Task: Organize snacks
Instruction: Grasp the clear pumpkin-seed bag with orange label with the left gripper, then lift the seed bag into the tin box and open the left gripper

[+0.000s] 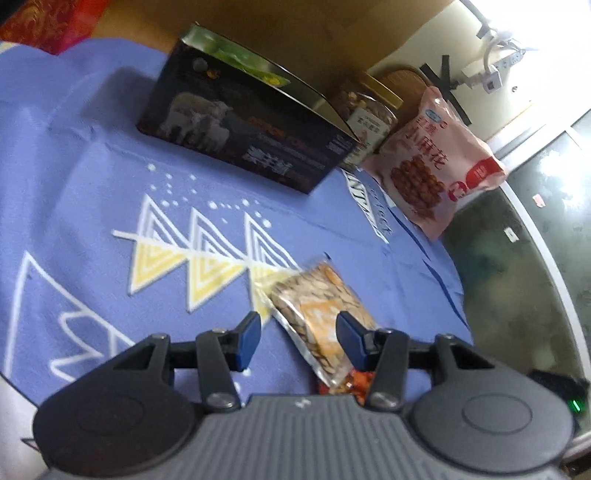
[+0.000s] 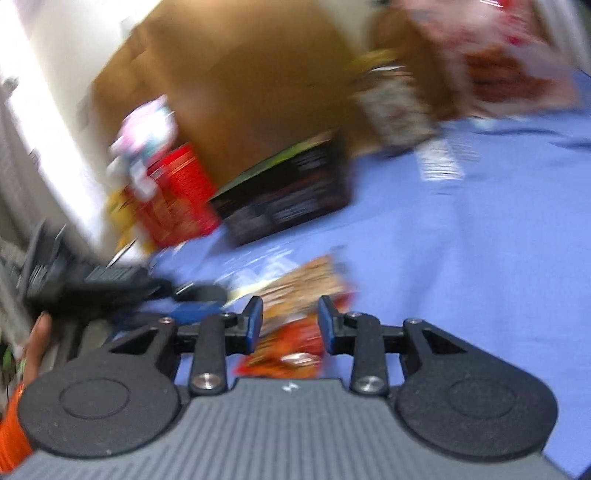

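A blue cloth (image 1: 110, 155) printed with white and yellow triangles covers the table, and everything else is placed here against the dark carton (image 1: 236, 125) standing on it. Behind the carton rises a brown board (image 1: 295, 33). Just right of the carton, touching its far corner, stands a clear jar (image 1: 365, 110) with a gold lid, and right of that jar a pink bag (image 1: 436, 158) leans near the cloth's edge. Nearer the camera than the carton, well apart from it, lies a flat seed packet (image 1: 317, 314) with an orange packet (image 1: 354, 384) partly under its near end.

The left gripper (image 1: 299, 336) stands partly open over the seed packet: the right finger lies over the packet's edge, the left finger is clear of it, and nothing is clamped.

The right wrist view, heavily blurred, shows the carton (image 2: 291, 192) from its other side and adds what the left view hides: a red canister (image 2: 177, 195) and a pale packet (image 2: 144, 136) just left of the carton, a black device (image 2: 92, 284) nearer, and a hand (image 2: 35, 347) with an orange sleeve. The right gripper (image 2: 290, 323) is moderately open with the orange packet (image 2: 291, 347) between its fingers; whether the pads press it I cannot tell
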`<state>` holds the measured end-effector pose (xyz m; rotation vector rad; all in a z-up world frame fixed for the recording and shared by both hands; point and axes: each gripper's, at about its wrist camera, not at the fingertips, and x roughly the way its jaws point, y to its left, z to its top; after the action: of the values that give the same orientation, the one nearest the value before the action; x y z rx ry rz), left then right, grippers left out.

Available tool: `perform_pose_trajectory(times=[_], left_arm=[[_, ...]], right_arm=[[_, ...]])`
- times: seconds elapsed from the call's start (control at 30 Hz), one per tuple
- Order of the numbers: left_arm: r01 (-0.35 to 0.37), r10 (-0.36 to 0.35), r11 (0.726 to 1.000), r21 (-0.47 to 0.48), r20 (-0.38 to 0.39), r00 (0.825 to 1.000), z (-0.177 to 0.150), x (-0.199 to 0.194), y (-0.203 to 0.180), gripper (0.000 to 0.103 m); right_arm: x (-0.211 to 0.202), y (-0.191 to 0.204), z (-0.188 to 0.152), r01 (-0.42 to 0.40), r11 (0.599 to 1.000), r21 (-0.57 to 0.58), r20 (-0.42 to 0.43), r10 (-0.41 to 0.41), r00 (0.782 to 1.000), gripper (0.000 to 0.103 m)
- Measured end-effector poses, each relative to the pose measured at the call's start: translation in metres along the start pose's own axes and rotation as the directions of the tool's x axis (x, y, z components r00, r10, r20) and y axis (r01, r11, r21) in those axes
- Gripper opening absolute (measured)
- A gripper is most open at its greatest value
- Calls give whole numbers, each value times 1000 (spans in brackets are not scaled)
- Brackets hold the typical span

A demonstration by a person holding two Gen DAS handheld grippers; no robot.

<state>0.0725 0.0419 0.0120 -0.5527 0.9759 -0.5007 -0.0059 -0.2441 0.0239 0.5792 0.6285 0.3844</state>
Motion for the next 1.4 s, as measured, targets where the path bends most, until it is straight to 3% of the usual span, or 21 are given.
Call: perform_pose_trajectory(times=[0.1,0.2,0.3,0.33,0.43,0.63,0.9,1.1,1.3,1.4], left_arm=[[27,-27,1000,-1,-21,999,-1,10,-4,48],[29,-29,1000,-4,-13,1000,0,15,-4,48],[29,-29,999,-28,-5,1000,1,18,1,37],[22,-22,999,-32,-5,1000,2,19,2,29],[-4,4,999,-37,-6,1000,6,20,6,21],[34,-33,999,-28,29,999,7,1,4,21],[14,-15,999,49,15,1000,-23,-14,-7,24],[12,-15,998,59,53,998,-40,-14,3,35],[53,-54,998,20,59,997,-42,-16,11,34],[39,-41,999,28,68,997,-44,-16,10,31]], right_arm=[[8,-17,12,29,998,59,8,-29,1000,36],[32,-20,21,31,998,46,-42,-29,999,36],[57,-18,24,-23,999,46,-88,27,996,36],[65,-13,26,-35,998,42,-103,39,994,34],[75,8,28,-17,999,-40,-102,13,995,30],[48,41,19,-35,989,-144,-25,32,999,24],[18,44,-20,-34,998,-61,-27,32,999,24],[23,42,-39,-70,997,-27,-71,68,995,25],[20,37,-53,-92,996,-10,-57,91,994,26],[19,35,-57,-101,995,-15,-32,101,994,26]])
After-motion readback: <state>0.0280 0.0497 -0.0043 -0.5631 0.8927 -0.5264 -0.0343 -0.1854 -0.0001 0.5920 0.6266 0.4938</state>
